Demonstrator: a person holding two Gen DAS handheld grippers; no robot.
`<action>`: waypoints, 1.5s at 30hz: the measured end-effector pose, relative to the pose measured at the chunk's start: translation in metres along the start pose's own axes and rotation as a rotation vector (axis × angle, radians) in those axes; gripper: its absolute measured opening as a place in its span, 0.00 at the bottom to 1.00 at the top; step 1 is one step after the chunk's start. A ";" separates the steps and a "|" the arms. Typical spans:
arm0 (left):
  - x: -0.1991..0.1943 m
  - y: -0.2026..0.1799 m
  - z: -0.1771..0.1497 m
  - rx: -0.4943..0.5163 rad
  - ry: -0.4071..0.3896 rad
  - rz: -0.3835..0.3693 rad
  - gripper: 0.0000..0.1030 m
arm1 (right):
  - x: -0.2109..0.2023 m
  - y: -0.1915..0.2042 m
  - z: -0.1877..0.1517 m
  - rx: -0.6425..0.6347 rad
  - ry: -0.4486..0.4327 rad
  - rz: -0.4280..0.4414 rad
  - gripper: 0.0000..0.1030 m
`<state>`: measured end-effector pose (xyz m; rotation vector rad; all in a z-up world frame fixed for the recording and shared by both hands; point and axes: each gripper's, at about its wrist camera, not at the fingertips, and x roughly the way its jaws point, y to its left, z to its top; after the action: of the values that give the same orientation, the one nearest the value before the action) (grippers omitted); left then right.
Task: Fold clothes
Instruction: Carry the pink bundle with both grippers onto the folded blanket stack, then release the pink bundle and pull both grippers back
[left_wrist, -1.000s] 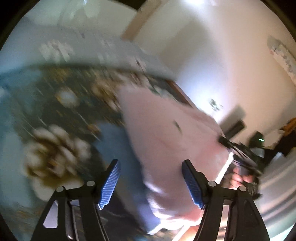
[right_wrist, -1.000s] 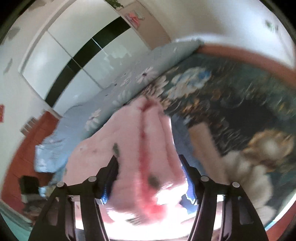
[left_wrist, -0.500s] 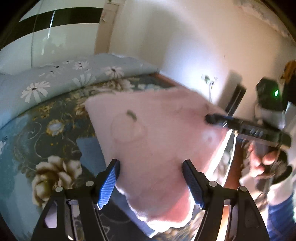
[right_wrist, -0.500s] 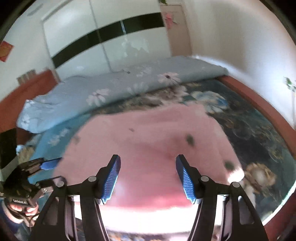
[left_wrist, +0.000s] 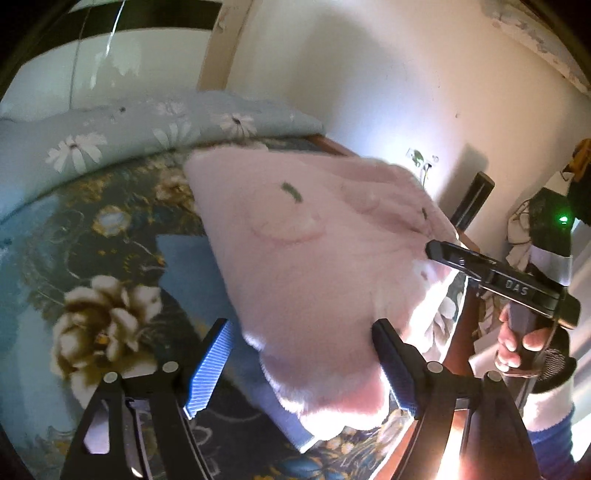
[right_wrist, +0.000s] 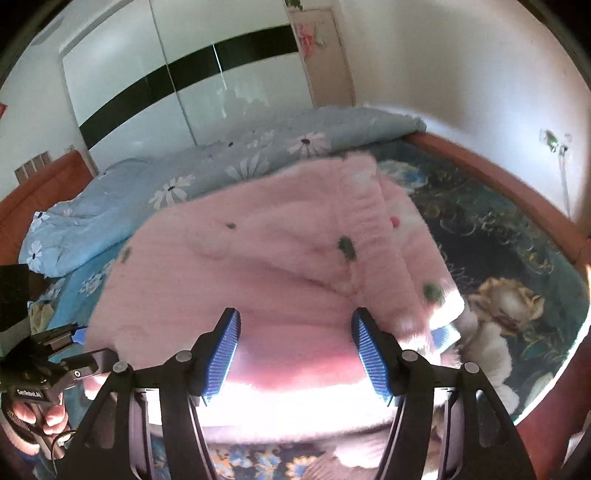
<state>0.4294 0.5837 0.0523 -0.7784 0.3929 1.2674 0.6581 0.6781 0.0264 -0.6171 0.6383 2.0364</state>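
Left wrist: left gripper (left_wrist: 299, 365) gapes wide; sweater (left_wrist: 314, 251) fills centre to 3 o'clock above the bed (left_wrist: 92, 258). Right wrist: right gripper (right_wrist: 295, 354) equally spread, sweater ahead at 12. Bite each edge squarely before lifting.

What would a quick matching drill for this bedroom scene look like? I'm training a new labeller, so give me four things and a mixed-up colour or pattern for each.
Things:
1. fluffy garment
2. rolled quilt
3. bedsheet
4. gripper pads

Descriptions:
A. ribbed blue
B. dark with large pale flowers
C. pink with small green spots
D. light blue with white daisies

Pairs: 1-C, 2-D, 3-B, 4-A
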 end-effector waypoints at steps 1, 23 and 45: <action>-0.005 -0.001 -0.001 0.012 -0.013 0.014 0.78 | -0.008 0.006 -0.002 -0.005 -0.022 -0.013 0.62; -0.056 0.002 -0.060 0.115 -0.132 0.158 1.00 | -0.020 0.085 -0.077 0.100 -0.099 -0.068 0.86; -0.092 0.008 -0.081 0.105 -0.201 0.269 1.00 | -0.049 0.121 -0.099 0.080 -0.100 -0.272 1.00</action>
<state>0.4078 0.4629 0.0546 -0.5140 0.4065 1.5480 0.5956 0.5279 0.0083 -0.5216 0.5427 1.7673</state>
